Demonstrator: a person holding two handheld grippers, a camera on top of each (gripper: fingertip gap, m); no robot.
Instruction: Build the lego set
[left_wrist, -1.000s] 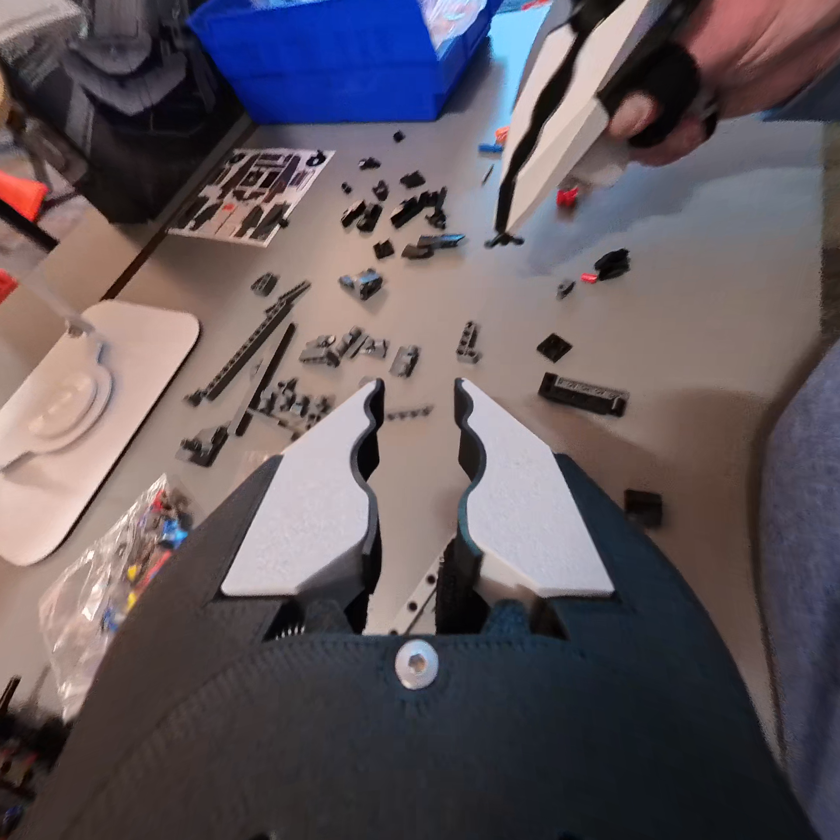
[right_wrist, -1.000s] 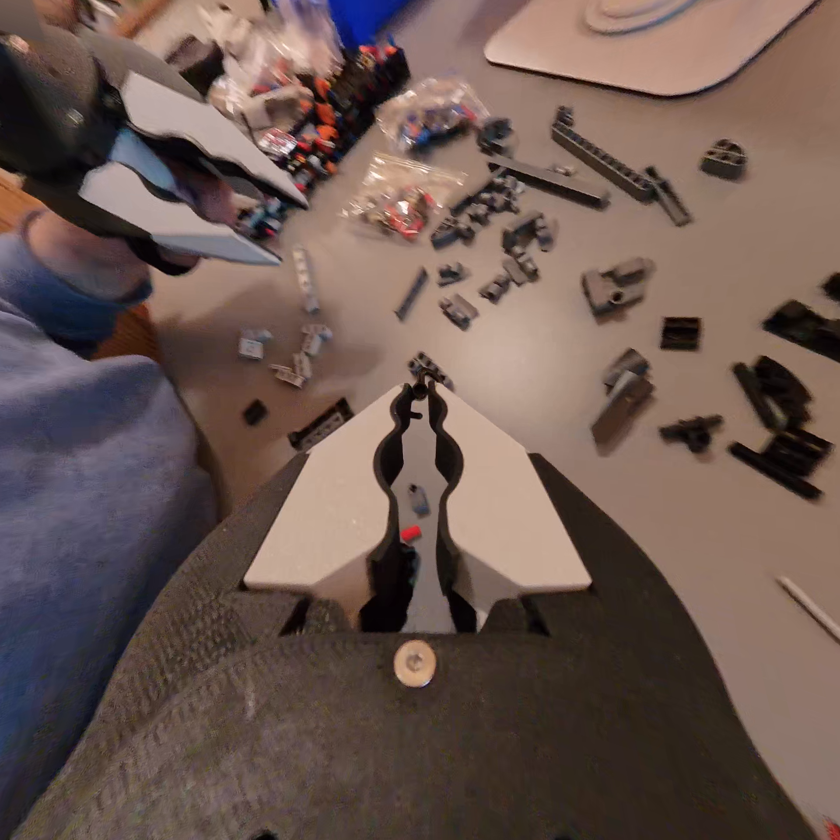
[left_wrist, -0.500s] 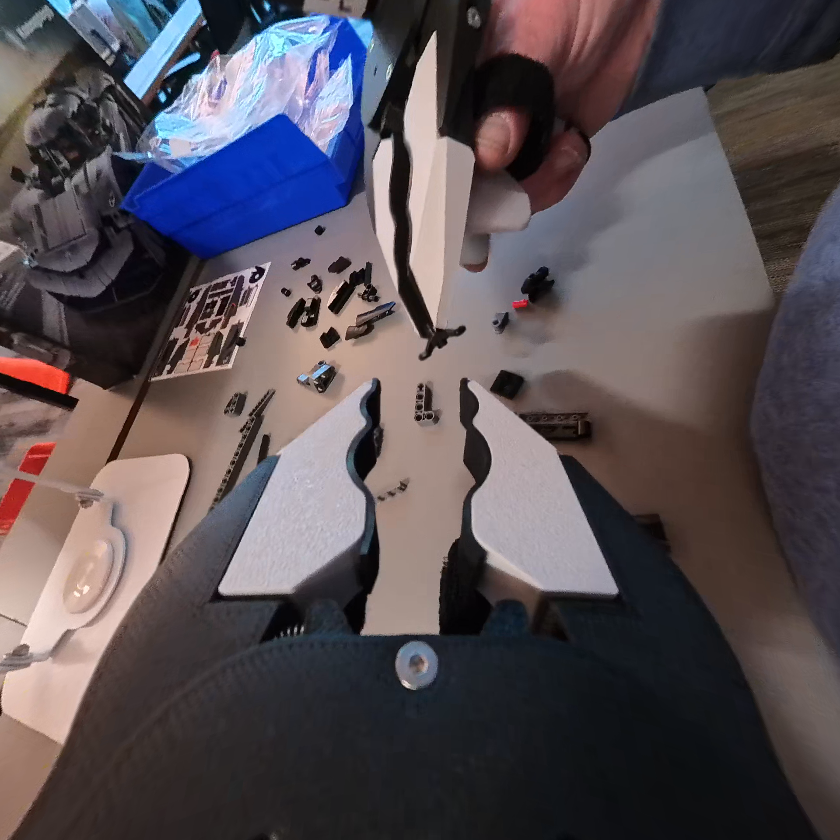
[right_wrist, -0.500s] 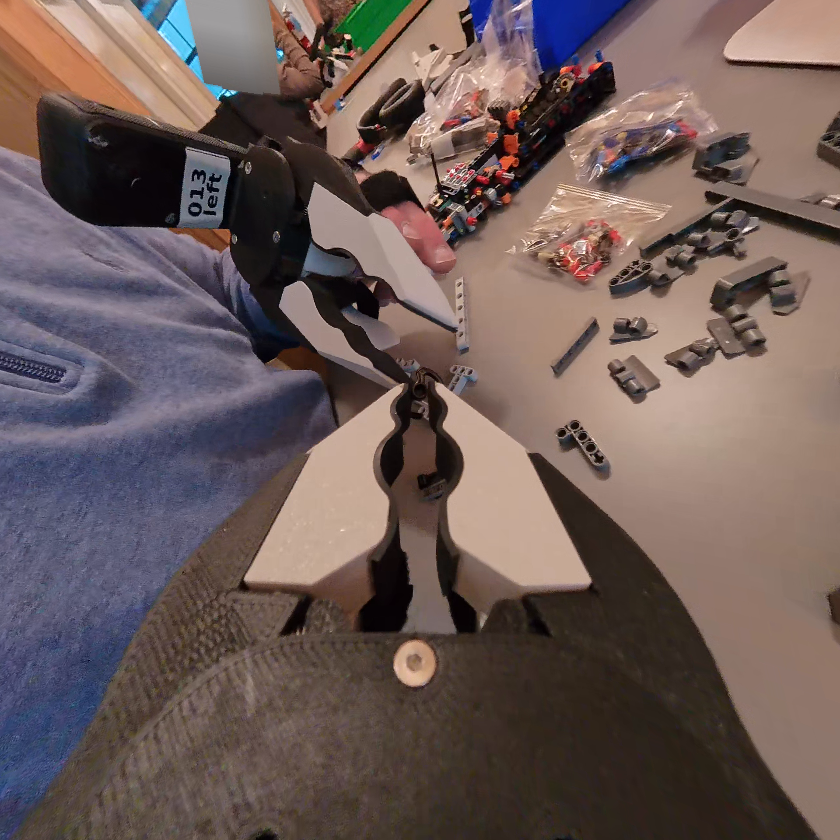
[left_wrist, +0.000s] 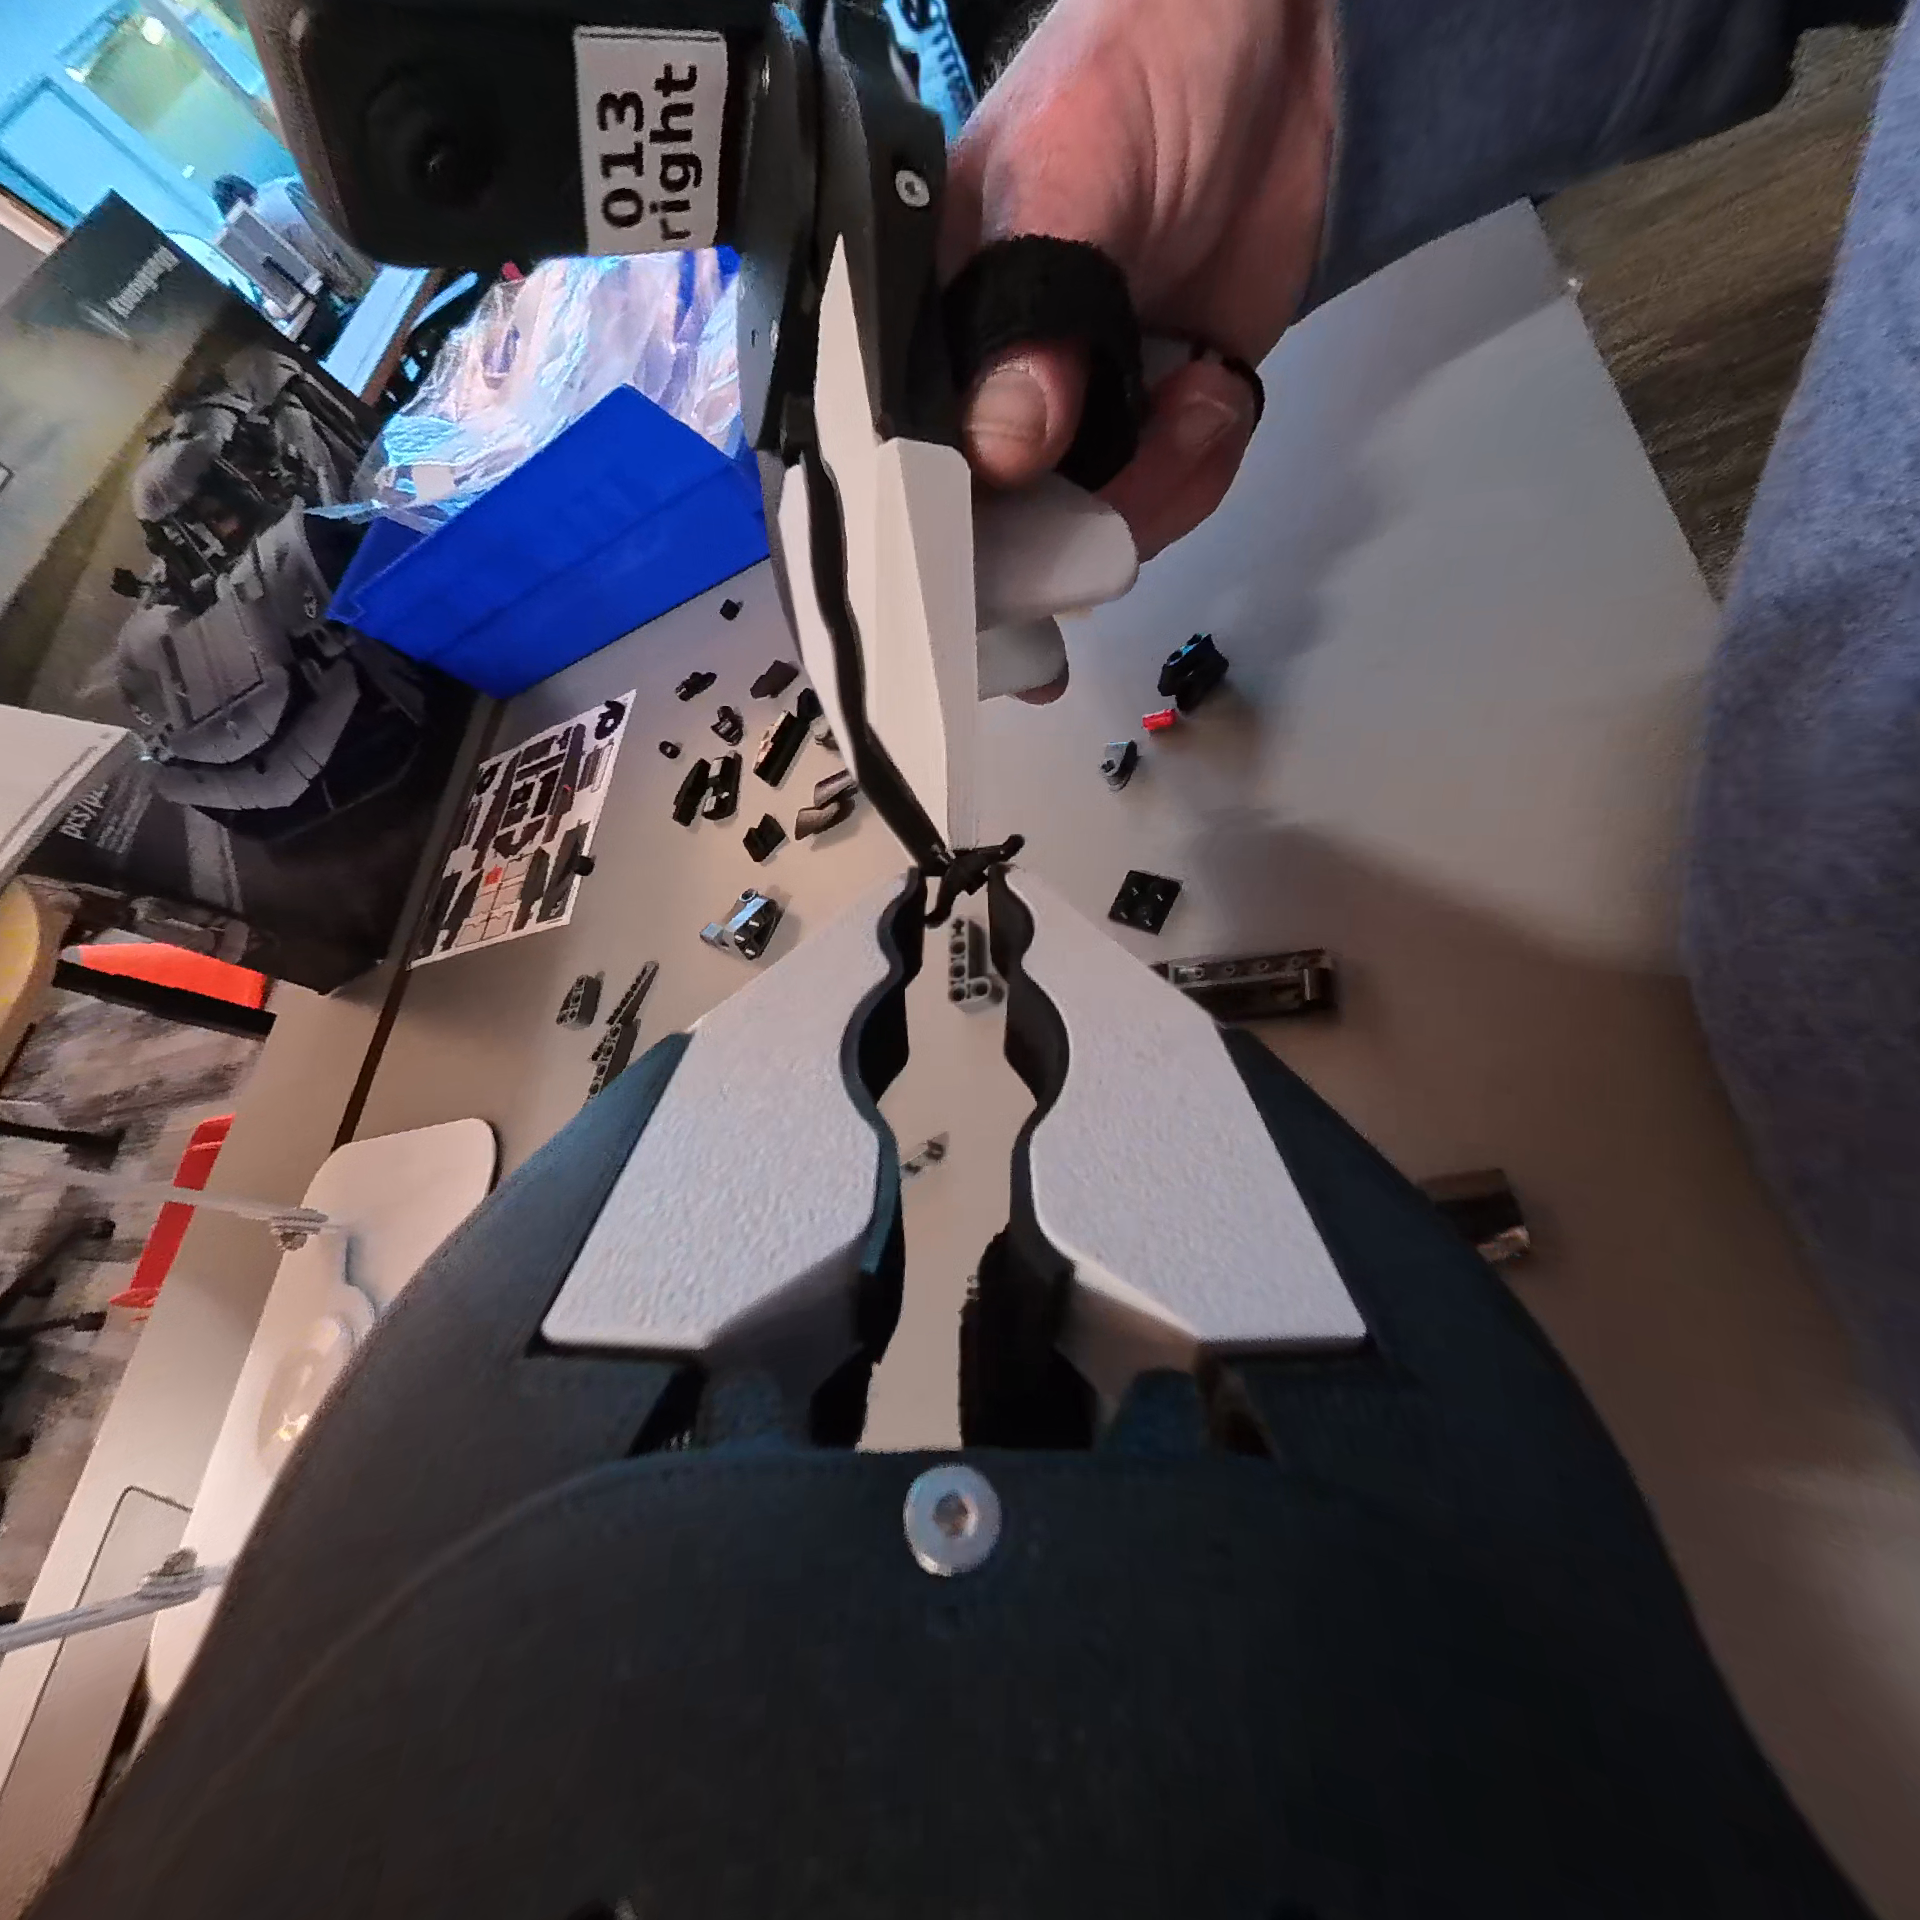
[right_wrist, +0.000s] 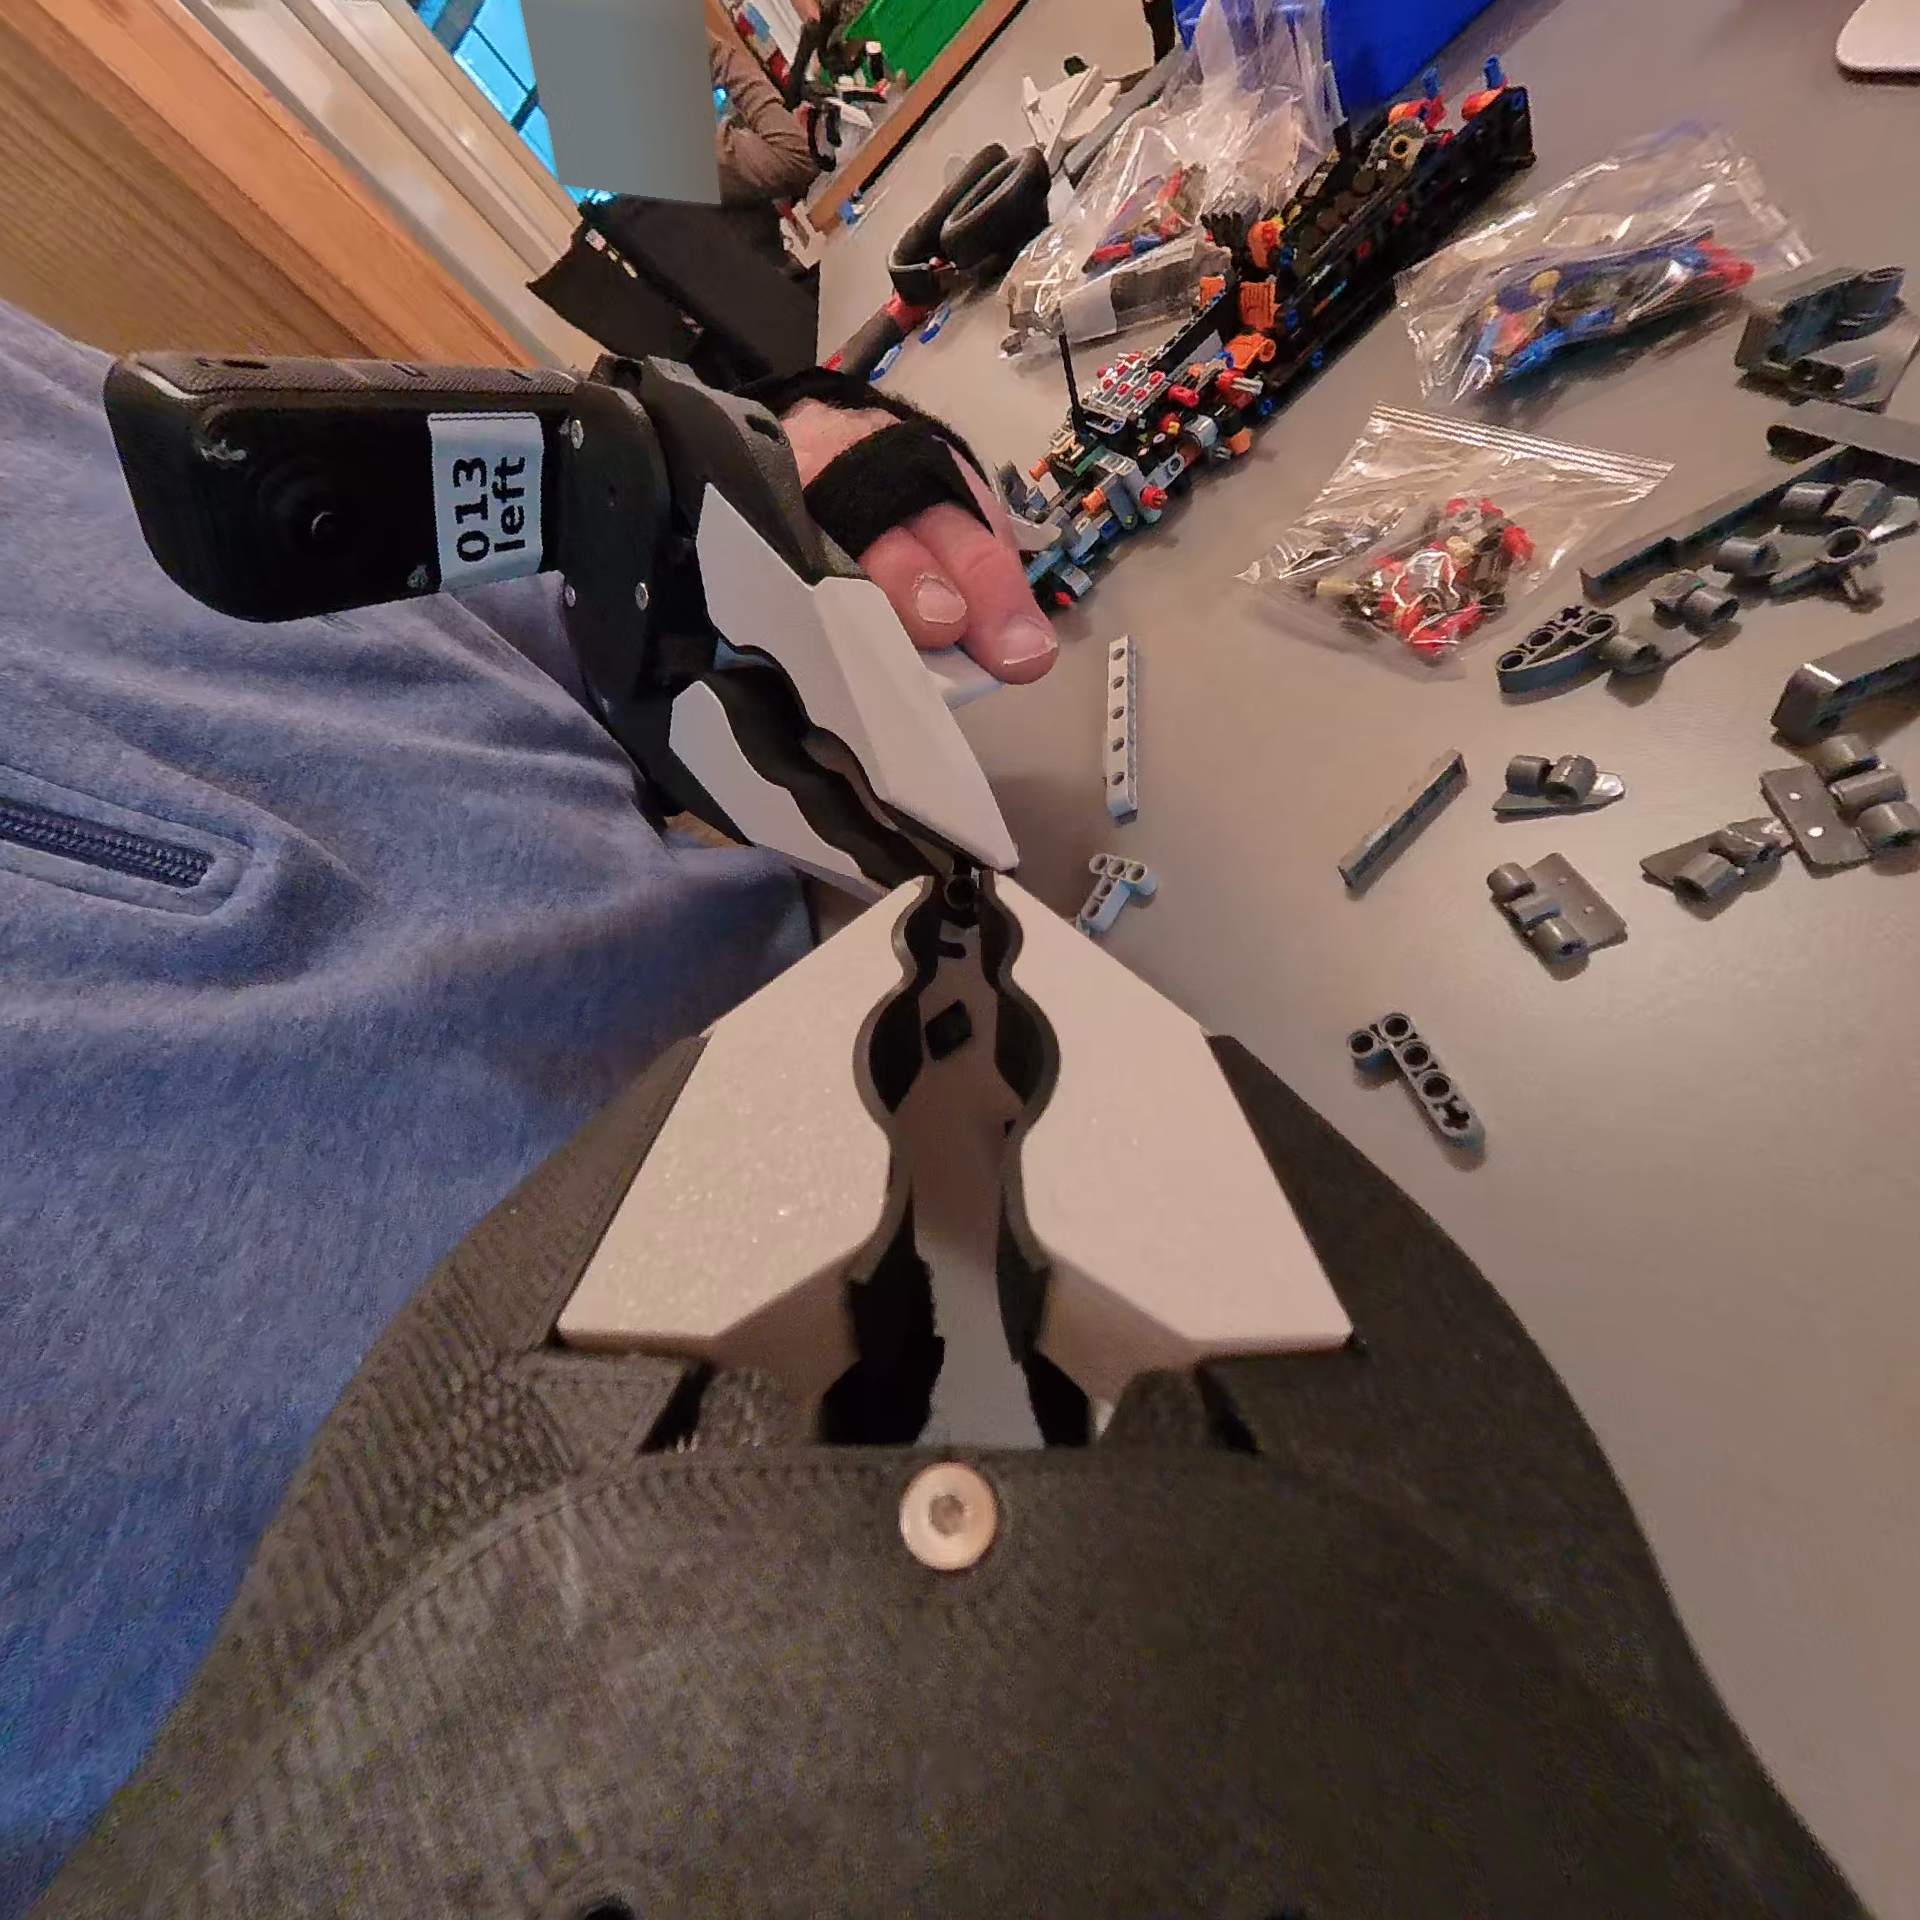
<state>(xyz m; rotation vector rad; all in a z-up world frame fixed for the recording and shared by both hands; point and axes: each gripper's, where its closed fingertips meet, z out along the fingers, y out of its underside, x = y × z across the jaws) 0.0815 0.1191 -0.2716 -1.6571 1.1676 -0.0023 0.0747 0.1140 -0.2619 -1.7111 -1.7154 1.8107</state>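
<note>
Step in hand: mid-air transfer or mating of one small part, well above the surface (left_wrist: 1403, 540).

- Right tool (right_wrist: 961, 883): jaws narrow, pinched on a small black connector piece (right_wrist: 958, 891) right at the tips. In the left wrist view the same piece (left_wrist: 977, 857) sticks out sideways from the tip of the right tool (left_wrist: 940, 847).
- Left tool (left_wrist: 951, 894): jaws partly closed, a narrow gap at the tips, which sit either side of the piece. Can't tell from either view whether the pads actually touch it yet. In the right wrist view the left tool (right_wrist: 982, 862) meets the right one tip to tip.
- Loose parts are all down on the surface: grey angled beam (right_wrist: 1415, 1075), light grey long beam (right_wrist: 1120, 727), bagged parts (right_wrist: 1444, 540), partly built chassis (right_wrist: 1288, 312), sticker sheet (left_wrist: 525, 831), blue bin (left_wrist: 561, 582).

Next move, my read: close the left tool fully on the free end of the piece before the right lets go, then regrip or push it home. Needs fine alignment; the piece is tiny and held at the very tips, so a skewed squeeze could flick it out onto the surface.
</note>
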